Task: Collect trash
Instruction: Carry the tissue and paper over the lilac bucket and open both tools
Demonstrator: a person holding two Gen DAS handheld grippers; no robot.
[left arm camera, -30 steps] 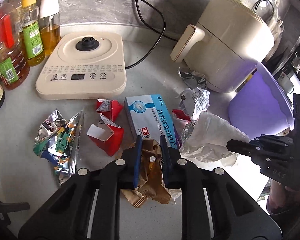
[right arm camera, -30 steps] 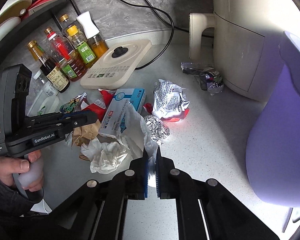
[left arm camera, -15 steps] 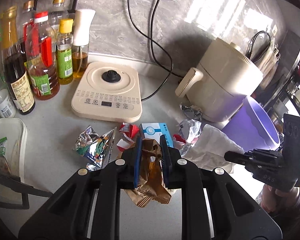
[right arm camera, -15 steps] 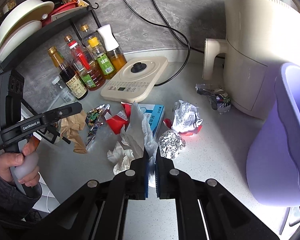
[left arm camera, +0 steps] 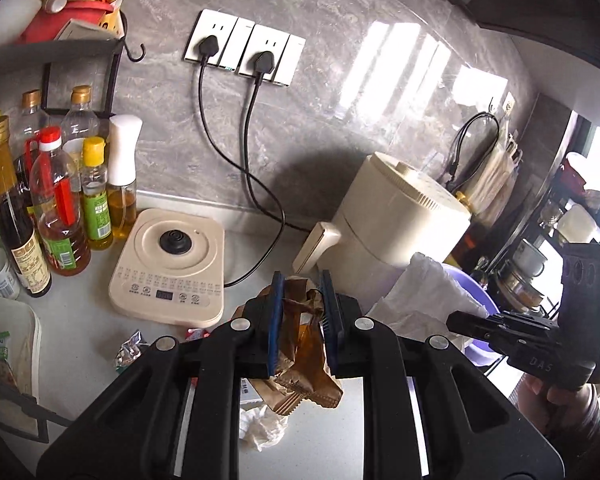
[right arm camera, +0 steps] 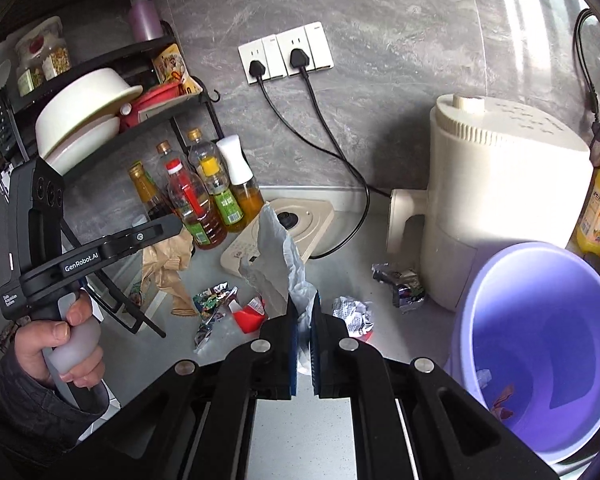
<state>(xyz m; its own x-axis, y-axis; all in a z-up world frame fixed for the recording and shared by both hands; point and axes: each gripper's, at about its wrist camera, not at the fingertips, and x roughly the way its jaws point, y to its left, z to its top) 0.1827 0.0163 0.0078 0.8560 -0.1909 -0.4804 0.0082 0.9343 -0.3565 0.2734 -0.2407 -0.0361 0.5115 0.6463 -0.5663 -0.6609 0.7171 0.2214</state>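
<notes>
Black left gripper (left arm camera: 300, 316) with blue pads (left arm camera: 277, 320), clamped on a crumpled brown paper wrapper (left arm camera: 300, 364) with amber sheen. Black right gripper (right arm camera: 305, 344), blue pads (right arm camera: 293, 340), pinching a crinkled white plastic bag (right arm camera: 276, 256). Round lilac plastic bin (right arm camera: 540, 344), shaded violet inside. Cream air fryer (right arm camera: 500, 200); cream induction cooker (left arm camera: 172, 268) with black centre knob. Grey veined marble-look wall (left arm camera: 340, 80); pale grey speckled counter (right arm camera: 300, 436). Shiny multicoloured foil wrapper (right arm camera: 212, 300); small red carton (right arm camera: 250, 316); white paper ball with dotted print (right arm camera: 354, 314).
</notes>
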